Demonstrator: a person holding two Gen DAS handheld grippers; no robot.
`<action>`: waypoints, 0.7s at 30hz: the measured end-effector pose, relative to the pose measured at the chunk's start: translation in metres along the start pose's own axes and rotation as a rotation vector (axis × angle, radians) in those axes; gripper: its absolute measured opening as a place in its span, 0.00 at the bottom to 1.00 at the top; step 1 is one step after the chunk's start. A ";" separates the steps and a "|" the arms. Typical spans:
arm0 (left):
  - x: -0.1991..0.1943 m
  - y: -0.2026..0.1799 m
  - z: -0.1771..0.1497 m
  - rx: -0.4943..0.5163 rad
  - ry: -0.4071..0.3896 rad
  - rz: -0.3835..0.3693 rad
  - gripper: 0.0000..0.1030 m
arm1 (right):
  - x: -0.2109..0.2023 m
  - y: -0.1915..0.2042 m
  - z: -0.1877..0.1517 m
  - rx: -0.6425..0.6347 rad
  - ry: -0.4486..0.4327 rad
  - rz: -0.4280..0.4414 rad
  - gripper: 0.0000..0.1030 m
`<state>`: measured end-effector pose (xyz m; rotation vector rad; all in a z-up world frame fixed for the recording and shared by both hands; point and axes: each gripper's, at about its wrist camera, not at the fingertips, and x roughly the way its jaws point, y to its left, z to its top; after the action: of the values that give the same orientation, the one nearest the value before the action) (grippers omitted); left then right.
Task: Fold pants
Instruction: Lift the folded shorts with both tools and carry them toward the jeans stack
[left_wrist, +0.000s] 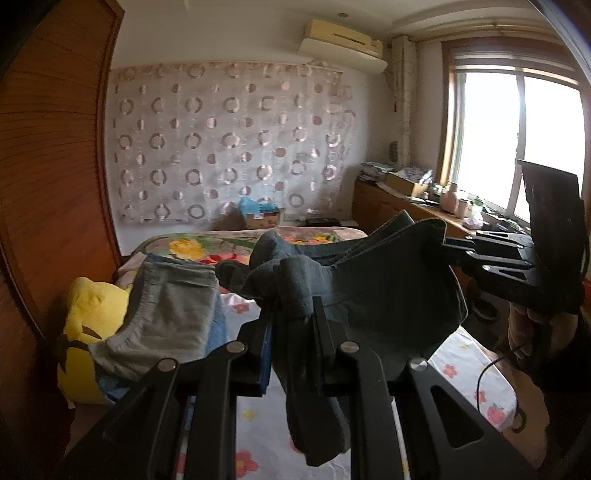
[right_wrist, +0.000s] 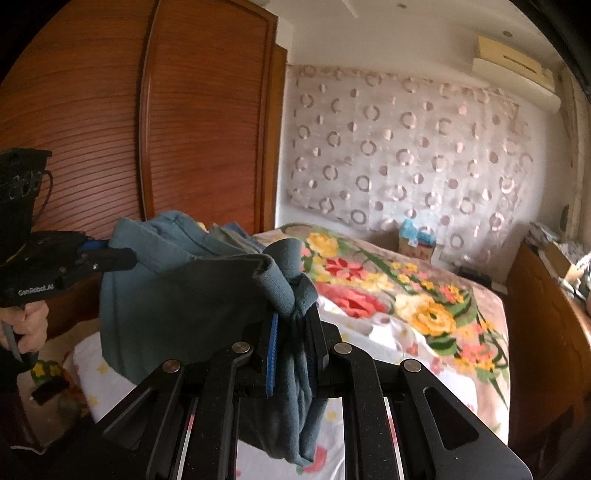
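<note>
1. Confirm the grasp. Your left gripper (left_wrist: 291, 314) is clenched on a bunched edge of the dark teal pants (left_wrist: 388, 288); your right gripper (right_wrist: 295, 321) is clenched on another bunched edge of the same garment. Cloth fills both sets of jaws.

2. Locate the work. The pants hang in the air between the two grippers, above the bed (right_wrist: 424, 295) and clear of the floral sheet (left_wrist: 461, 365). The span sags in the middle – it is not taut.

3. Draw your hands apart until the top edge runs straight. Judged from the sag, the cloth will otherwise land creased.

4. Keep both grippers level with each other, so that the hanging part drops evenly.

5. Choose bare sheet for the landing. The folded grey garment (left_wrist: 166, 317) and the yellow plush toy (left_wrist: 85, 314) lie near the left edge of the bed – keep the pants apart from them.

6. Lower the free end first, then lay the held edge over it. Do not release until the cloth rests flat; a bunched grip may snag on opening.
</note>
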<state>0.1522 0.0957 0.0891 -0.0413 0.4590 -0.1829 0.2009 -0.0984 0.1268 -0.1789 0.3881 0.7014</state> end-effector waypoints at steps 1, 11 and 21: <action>0.001 0.003 0.001 -0.001 -0.003 0.014 0.15 | 0.005 -0.001 0.004 -0.002 -0.003 0.003 0.10; 0.018 0.025 0.014 -0.001 -0.013 0.091 0.15 | 0.057 -0.006 0.035 -0.023 -0.025 0.047 0.10; 0.034 0.057 0.008 -0.050 -0.014 0.128 0.15 | 0.106 -0.004 0.055 -0.046 -0.041 0.089 0.10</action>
<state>0.1951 0.1454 0.0771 -0.0618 0.4510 -0.0453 0.2929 -0.0231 0.1343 -0.1915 0.3421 0.8006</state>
